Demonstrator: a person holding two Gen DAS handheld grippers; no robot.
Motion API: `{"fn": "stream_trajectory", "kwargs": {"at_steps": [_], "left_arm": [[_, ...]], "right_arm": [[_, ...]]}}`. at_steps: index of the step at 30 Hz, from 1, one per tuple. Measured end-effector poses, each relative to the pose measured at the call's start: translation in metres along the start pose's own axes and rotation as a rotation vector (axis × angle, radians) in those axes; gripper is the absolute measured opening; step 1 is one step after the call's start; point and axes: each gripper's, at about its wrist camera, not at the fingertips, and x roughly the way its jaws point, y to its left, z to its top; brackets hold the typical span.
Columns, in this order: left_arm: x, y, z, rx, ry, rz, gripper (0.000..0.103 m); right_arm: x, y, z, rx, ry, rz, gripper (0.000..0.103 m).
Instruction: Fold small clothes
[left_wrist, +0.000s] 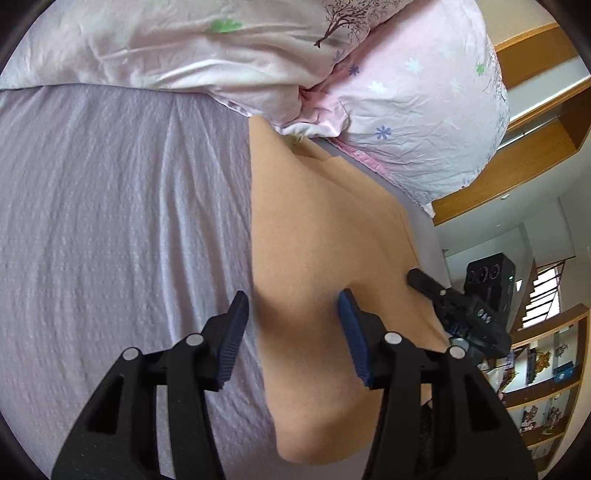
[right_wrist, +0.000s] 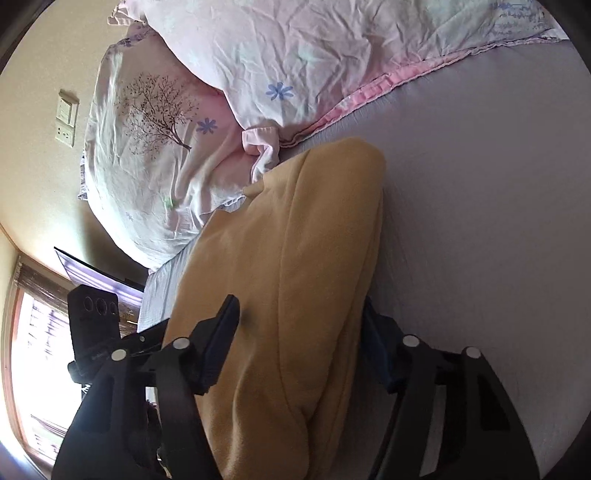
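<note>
A tan fleece garment (left_wrist: 325, 236) lies flat on the lilac bed sheet (left_wrist: 110, 221). My left gripper (left_wrist: 293, 306) is open, its jaws wide apart, one finger over the sheet and one over the garment's near edge. The right gripper's black finger (left_wrist: 424, 282) rests at the garment's right edge in that view. In the right wrist view the garment (right_wrist: 295, 277) is folded in layers and runs between the fingers of my right gripper (right_wrist: 299, 317), which stands open around it; its right finger is partly hidden by the cloth.
A pink flowered duvet and pillow (left_wrist: 406, 92) lie bunched at the far end of the bed, touching the garment's top. Wooden shelves (left_wrist: 546, 398) stand at the right. A window (right_wrist: 33, 369) and wall sockets (right_wrist: 66, 122) are beyond the bed.
</note>
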Motion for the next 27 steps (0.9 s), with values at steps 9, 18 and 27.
{"fn": "stream_trajectory", "kwargs": {"at_steps": [9,18,27], "left_arm": [[-0.039,0.023,-0.011,-0.014,-0.084,-0.103,0.027],[-0.123,0.066,-0.023,-0.016,-0.244,0.126,0.032],[-0.124,0.007,-0.077,0.189,-0.183,-0.013,0.056]], "right_arm": [[0.008,0.047,0.001,-0.067,-0.033,0.122,0.028],[0.075,0.121,0.002,-0.207,0.022,-0.109,0.036],[0.023,0.163,-0.064,-0.278,-0.002,0.179,0.071]]}}
